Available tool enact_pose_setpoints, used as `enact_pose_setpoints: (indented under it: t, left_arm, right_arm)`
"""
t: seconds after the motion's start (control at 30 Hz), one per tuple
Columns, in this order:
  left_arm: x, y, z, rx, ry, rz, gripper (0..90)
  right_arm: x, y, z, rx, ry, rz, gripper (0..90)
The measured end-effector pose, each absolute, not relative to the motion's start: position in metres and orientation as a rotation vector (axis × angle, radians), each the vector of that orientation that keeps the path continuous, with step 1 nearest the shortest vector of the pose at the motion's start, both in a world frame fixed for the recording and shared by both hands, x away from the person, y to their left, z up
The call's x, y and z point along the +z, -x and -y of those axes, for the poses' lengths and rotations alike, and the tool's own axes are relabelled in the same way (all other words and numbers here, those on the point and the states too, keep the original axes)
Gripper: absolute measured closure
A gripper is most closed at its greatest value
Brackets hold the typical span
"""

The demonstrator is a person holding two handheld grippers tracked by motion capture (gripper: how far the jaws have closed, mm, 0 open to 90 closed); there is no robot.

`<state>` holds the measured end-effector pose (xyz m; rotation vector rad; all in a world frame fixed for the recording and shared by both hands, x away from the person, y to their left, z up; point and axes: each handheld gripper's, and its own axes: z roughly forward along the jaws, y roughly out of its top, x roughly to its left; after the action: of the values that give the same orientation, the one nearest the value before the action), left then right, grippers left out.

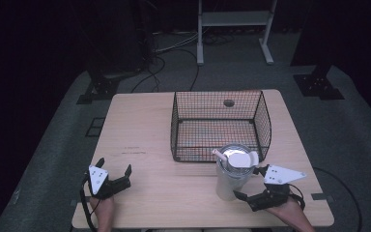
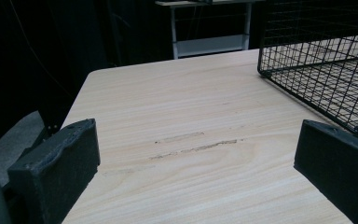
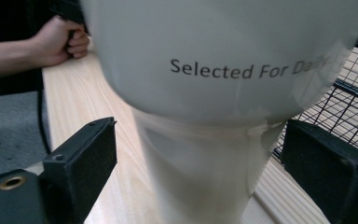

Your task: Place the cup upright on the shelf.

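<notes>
Pale wood table (image 1: 145,145) carries a wire basket (image 1: 265,121) at its far middle. Just in front of the basket's near right corner stands a white tumbler (image 1: 229,181), upright, long axis vertical, lid and straw pointing up. Around its narrow lower part sits the right gripper (image 1: 249,183), jaws spread and not touching it. Well apart, the left gripper (image 1: 113,169) rests with jaws spread over bare wood

Left black two-jaw gripper (image 1: 114,173): jaws spread wide, low near the front edge.
Right black two-jaw gripper (image 1: 249,182): jaws apart, unclamped.
</notes>
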<state>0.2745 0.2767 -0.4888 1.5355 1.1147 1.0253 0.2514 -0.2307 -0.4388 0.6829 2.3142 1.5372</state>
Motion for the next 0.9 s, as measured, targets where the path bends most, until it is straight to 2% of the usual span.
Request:
enact_pose_setpoints:
  t: [0.9]
  left_arm:
    - [-0.489, -0.274, -0.277, 1.027, -1.532, -1.111, 0.0]
  right_arm:
    - [-0.452, -0.269, 0.206, 1.632, -0.668, -2.195, 7.1]
